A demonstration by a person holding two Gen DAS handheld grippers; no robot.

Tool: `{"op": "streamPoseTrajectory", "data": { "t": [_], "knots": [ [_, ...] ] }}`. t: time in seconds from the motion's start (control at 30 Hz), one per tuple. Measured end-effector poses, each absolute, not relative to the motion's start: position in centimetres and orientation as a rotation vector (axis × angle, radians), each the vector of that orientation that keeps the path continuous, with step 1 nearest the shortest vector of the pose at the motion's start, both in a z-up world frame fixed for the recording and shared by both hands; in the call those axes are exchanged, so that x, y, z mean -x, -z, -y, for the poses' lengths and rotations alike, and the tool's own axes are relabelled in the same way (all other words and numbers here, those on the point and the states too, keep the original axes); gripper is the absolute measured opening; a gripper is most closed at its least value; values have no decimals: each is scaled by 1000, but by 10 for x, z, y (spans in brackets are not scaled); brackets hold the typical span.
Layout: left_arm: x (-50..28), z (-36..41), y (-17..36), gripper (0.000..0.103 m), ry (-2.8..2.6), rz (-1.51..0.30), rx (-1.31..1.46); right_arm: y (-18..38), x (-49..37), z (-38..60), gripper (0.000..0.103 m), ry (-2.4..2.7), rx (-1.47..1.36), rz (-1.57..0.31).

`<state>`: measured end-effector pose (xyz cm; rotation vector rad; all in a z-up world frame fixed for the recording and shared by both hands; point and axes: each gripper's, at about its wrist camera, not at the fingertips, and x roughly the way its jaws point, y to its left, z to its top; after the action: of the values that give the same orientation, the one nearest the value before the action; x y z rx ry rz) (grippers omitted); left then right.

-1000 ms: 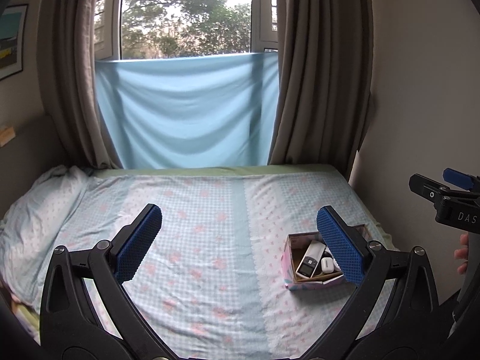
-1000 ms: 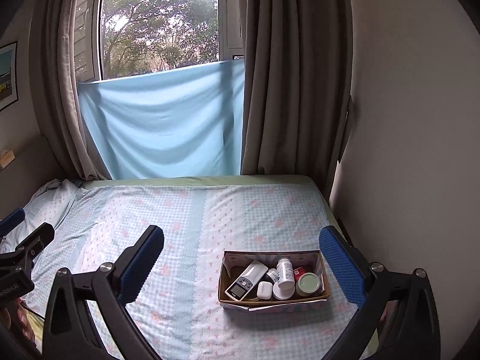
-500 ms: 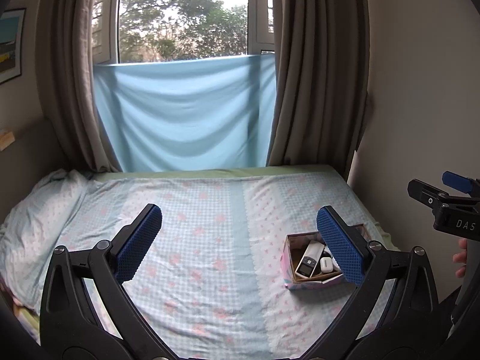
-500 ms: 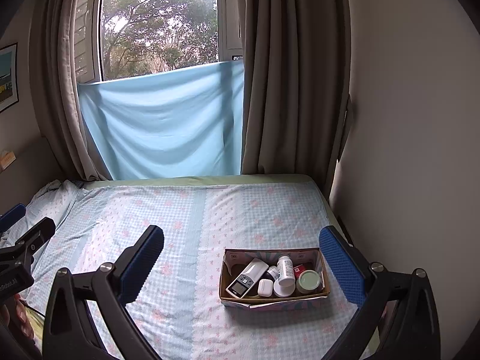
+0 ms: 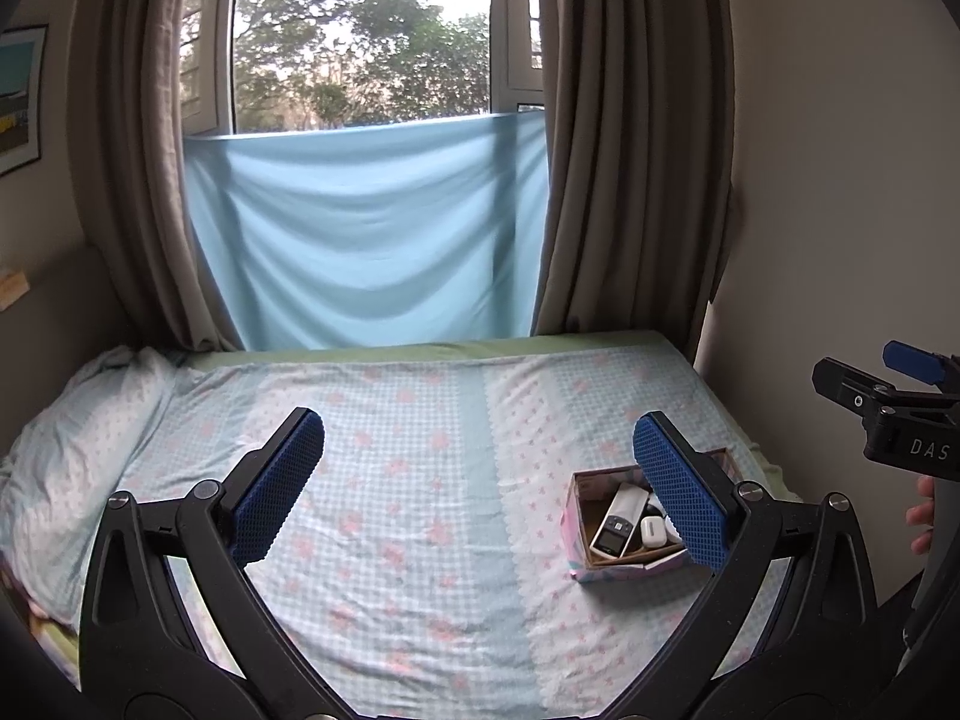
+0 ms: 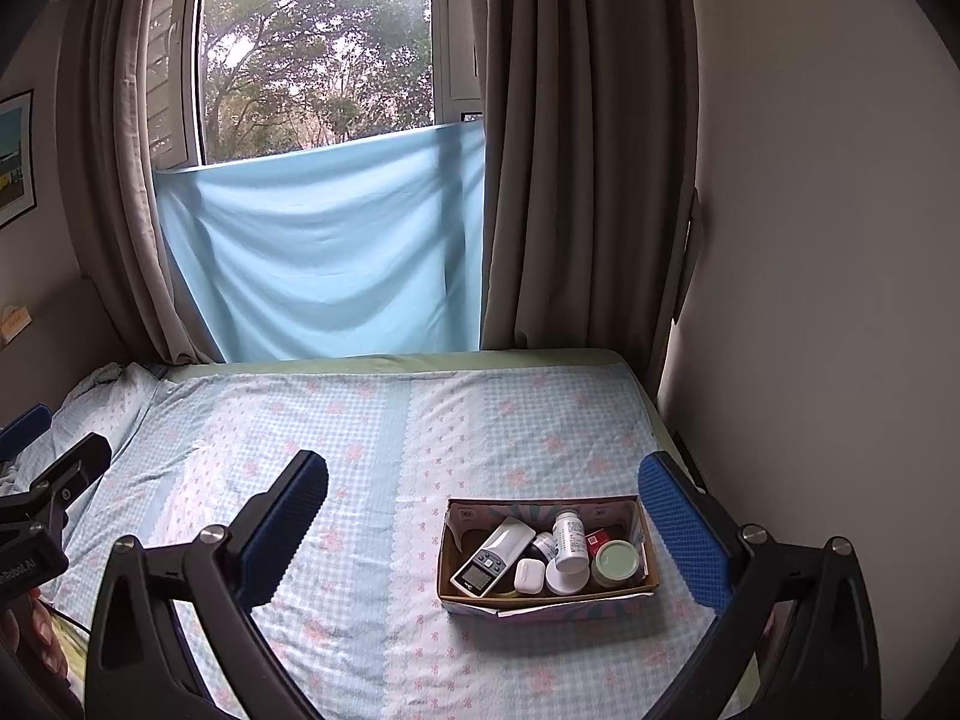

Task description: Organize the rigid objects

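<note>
Both grippers spread wide, empty: left gripper [image 5: 480, 480], right gripper [image 6: 483, 519]. Cardboard box [image 6: 651, 552] on bed [image 6: 372, 432], near right edge, holds remote [image 6: 492, 555], bottle [image 6: 569, 540], jar [image 6: 615, 561]. Tip, probably: drop right one straight down, pinch one item, box looks tippy.

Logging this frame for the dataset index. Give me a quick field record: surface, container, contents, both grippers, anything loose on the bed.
surface: bed with checked floral sheet
container: open cardboard box, near the bed's right side
contents: remote control, white earbud case, white pill bottle, green-lidded jar, something red behind the jar, not identifiable
left gripper: open, empty, above the bed
right gripper: open, empty, box between its fingers in view
loose items on sheet: none visible
pillow: at the bed's left end
</note>
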<state>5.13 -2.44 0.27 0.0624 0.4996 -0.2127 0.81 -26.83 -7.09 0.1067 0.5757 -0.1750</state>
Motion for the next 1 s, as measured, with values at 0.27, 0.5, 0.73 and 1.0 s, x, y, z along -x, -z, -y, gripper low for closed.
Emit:
{"op": "streamPoseTrajectory", "data": {
  "t": [0.27, 0.5, 0.73, 1.0],
  "knots": [
    [-52, 26, -3, 103, 206, -495, -66, 70, -10, 270, 103, 173, -105, -576],
    [-54, 26, -3, 103, 198, -487, -66, 69, -12, 272, 103, 170, -101, -573],
    [-56, 26, -2, 103, 195, -486, -67, 68, -16, 276, 103, 166, -97, -573],
    [-62, 28, -1, 103, 188, -480, -80, 68, -21, 277, 103, 164, -91, -572]
  ]
}}
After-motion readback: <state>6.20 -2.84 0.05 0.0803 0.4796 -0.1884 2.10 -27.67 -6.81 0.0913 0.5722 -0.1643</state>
